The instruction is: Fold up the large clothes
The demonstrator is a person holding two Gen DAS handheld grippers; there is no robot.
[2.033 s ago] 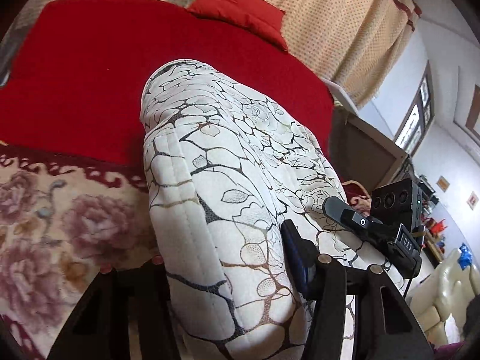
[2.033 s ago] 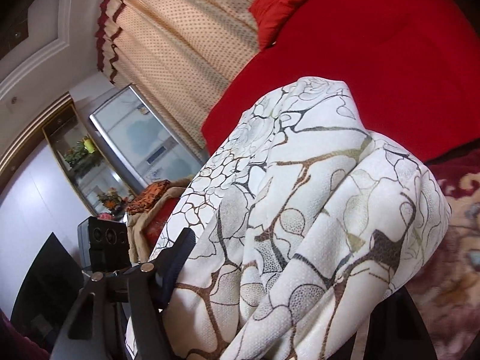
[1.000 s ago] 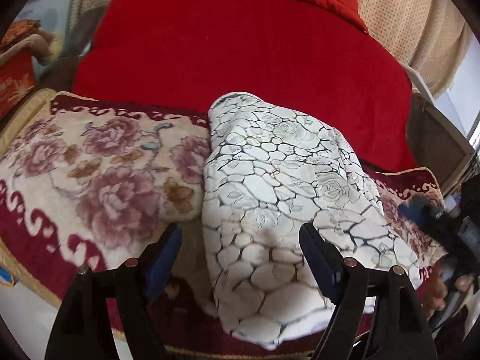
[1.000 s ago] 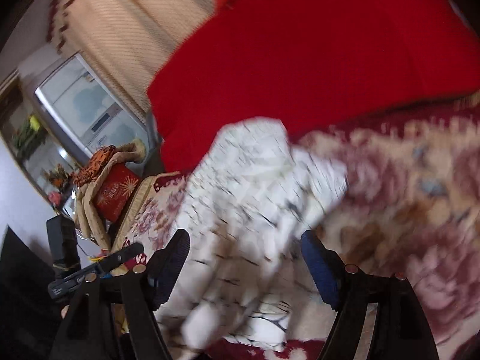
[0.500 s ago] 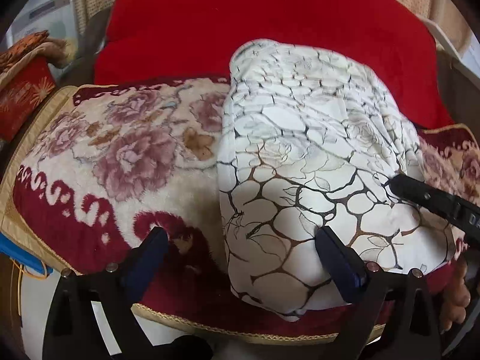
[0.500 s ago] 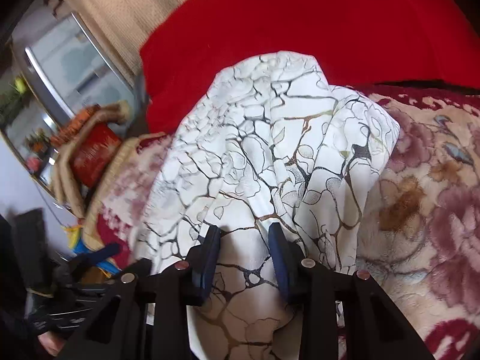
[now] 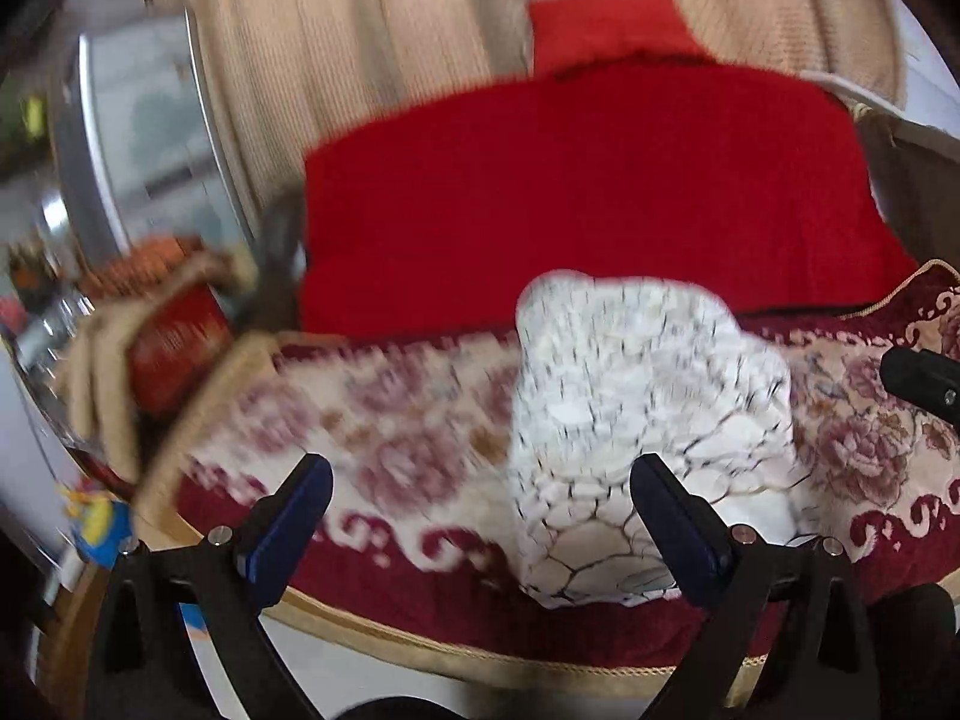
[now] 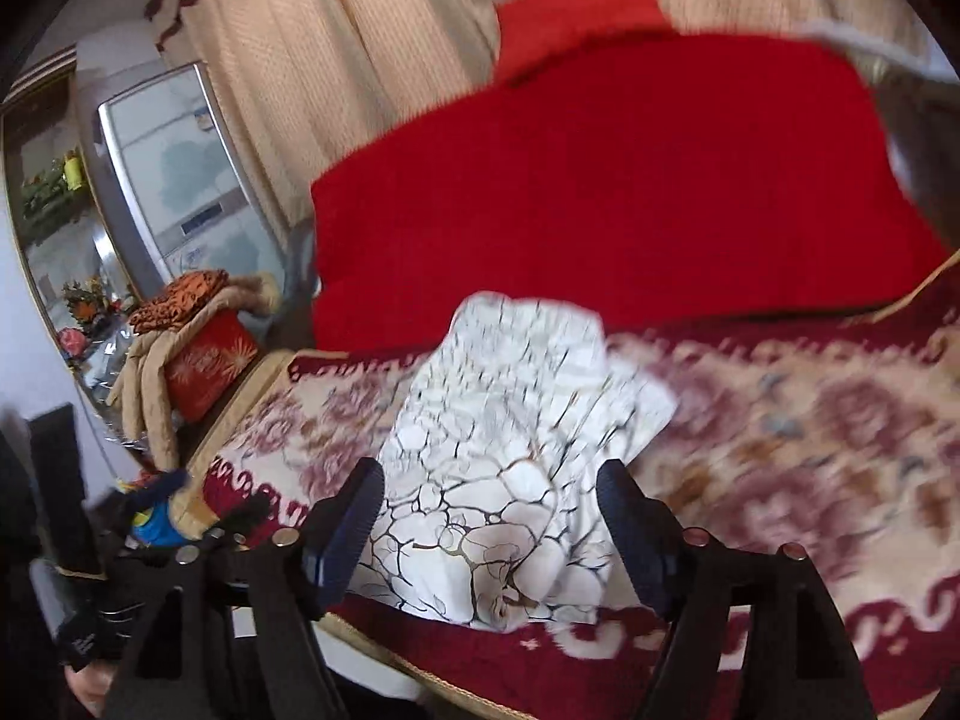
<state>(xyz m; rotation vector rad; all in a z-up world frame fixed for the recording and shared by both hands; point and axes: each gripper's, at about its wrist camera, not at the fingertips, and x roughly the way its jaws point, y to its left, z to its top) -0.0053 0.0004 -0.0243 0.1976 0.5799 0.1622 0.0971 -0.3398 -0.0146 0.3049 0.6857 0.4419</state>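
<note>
Left wrist: both tools, left tool [image 7: 480, 501] and right tool [image 8: 489, 504], gape empty, tilted down over folded garment [image 7: 636, 420].

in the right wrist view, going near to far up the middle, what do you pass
right gripper → white patterned garment → floral blanket's dark red border → red bedspread → red pillow → beige curtain

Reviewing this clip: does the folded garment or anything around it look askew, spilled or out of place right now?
Slightly. The white patterned garment lies in a lumpy bundle on the floral blanket, its near end hanging over the blanket's front edge and one flap sticking out sideways. Both the left gripper and the right gripper are open, holding nothing. Nothing looks spilled or damaged.
</note>
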